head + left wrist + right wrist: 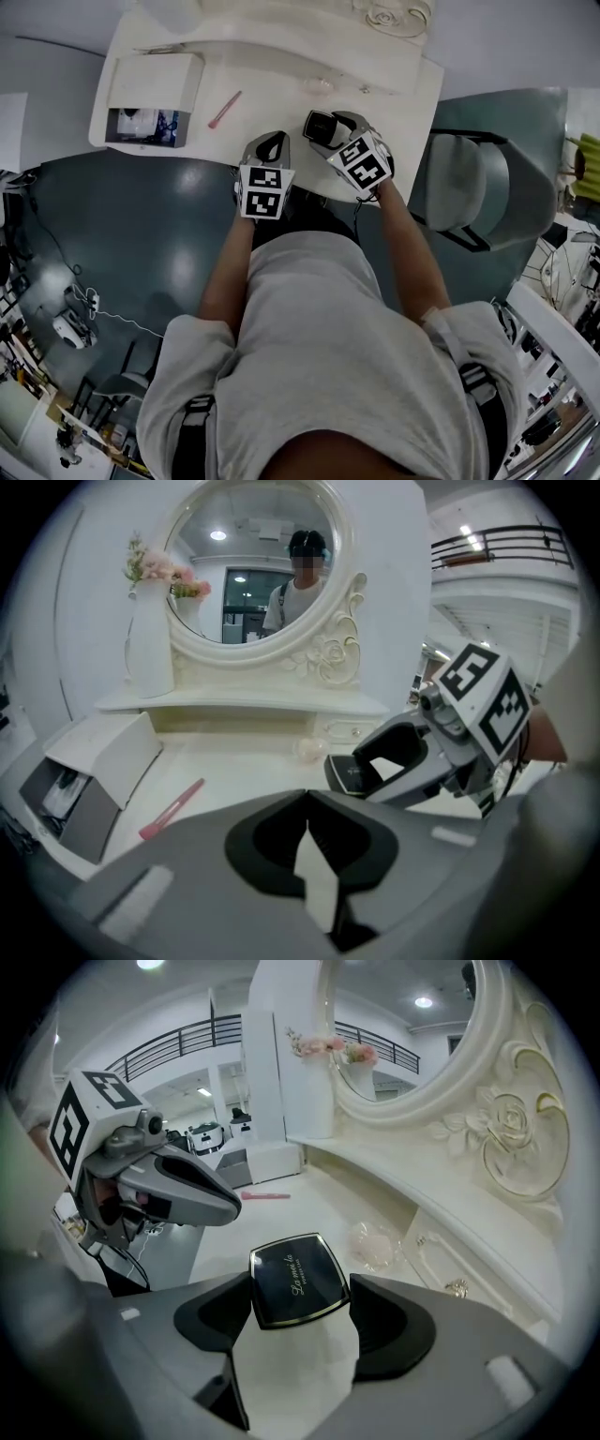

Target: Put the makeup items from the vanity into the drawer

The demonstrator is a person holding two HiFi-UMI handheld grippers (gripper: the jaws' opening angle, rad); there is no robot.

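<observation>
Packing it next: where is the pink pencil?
Head view: the pink pencil lies on the vanity top, right of the white box, beyond the left gripper.

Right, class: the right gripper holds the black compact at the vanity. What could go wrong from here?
1. The compact sits only at the tips of the right gripper, pinched across its edges, so it may twist or slip out.
2. The small drawer under the mirror shelf looks closed; the compact could bump its front unless the shut left gripper opens it first.
</observation>
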